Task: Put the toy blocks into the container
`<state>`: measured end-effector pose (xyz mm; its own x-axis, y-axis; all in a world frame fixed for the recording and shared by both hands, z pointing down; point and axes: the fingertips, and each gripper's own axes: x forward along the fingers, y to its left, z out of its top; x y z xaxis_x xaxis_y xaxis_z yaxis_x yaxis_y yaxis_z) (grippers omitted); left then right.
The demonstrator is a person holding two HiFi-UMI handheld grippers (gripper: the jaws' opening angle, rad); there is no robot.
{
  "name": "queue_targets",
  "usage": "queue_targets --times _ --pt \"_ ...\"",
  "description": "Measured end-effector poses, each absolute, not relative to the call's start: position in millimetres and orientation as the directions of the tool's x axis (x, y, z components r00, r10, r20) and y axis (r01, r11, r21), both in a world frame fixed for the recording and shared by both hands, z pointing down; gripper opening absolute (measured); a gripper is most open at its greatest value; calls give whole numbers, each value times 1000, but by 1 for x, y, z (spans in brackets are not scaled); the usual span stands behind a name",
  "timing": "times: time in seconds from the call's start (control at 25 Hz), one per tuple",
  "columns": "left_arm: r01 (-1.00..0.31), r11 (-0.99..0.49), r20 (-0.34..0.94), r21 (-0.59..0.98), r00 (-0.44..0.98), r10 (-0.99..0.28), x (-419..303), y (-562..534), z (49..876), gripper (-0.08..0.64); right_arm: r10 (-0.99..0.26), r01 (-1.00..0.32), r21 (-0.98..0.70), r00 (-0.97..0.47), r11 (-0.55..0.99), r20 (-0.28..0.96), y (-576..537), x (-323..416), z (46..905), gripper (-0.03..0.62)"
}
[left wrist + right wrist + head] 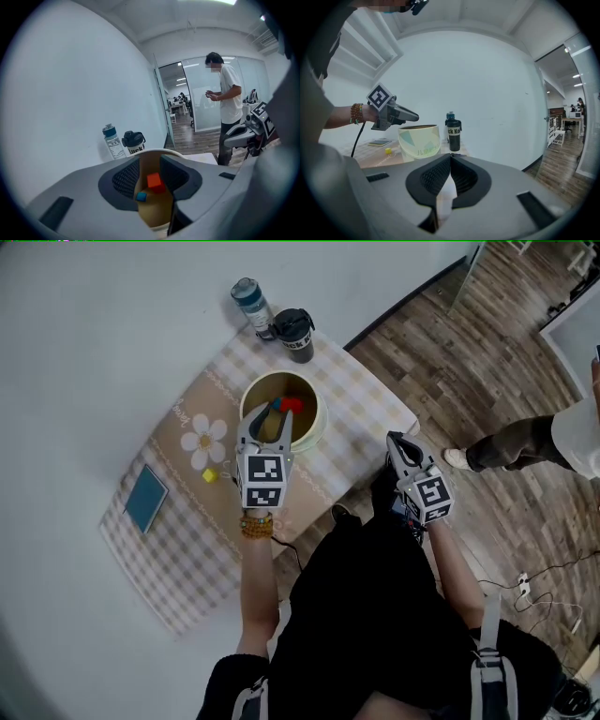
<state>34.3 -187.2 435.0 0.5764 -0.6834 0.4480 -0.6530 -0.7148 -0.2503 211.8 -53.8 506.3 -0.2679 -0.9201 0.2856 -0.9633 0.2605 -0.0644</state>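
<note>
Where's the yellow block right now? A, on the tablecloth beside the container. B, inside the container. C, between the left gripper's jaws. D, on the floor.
A: the yellow block lies on the tablecloth, apart from the container and to its left in the head view.

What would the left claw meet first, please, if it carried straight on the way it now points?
Most likely the red block lying in the container. The left claw points down into it, and the block shows between its open jaws, with the blue block beside it. Depth is unclear, so the inner wall might come first.
</note>
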Motion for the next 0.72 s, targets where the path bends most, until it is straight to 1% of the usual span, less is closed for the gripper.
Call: queue_targets --times 0.2,0.36,0.52,0.72 --pt "-684 -688 418 -242 566 -710 23 -186 427 150 -913 -959 -64 -282 276 295 -56 208 509 6" --pt "-727 -648 391 -226 541 -744 -1 -186 419 150 -905 -952 -60 -306 302 296 -60 198 507 6" --pt "-784 -581 371 -218 484 -793 -45 -189 415 149 -902 -946 -51 -321 320 288 -69 187 504 6" --pt "-860 -470 381 -197 375 -845 -114 -186 429 149 -894 -938 -36 -341 346 290 -76 178 502 6"
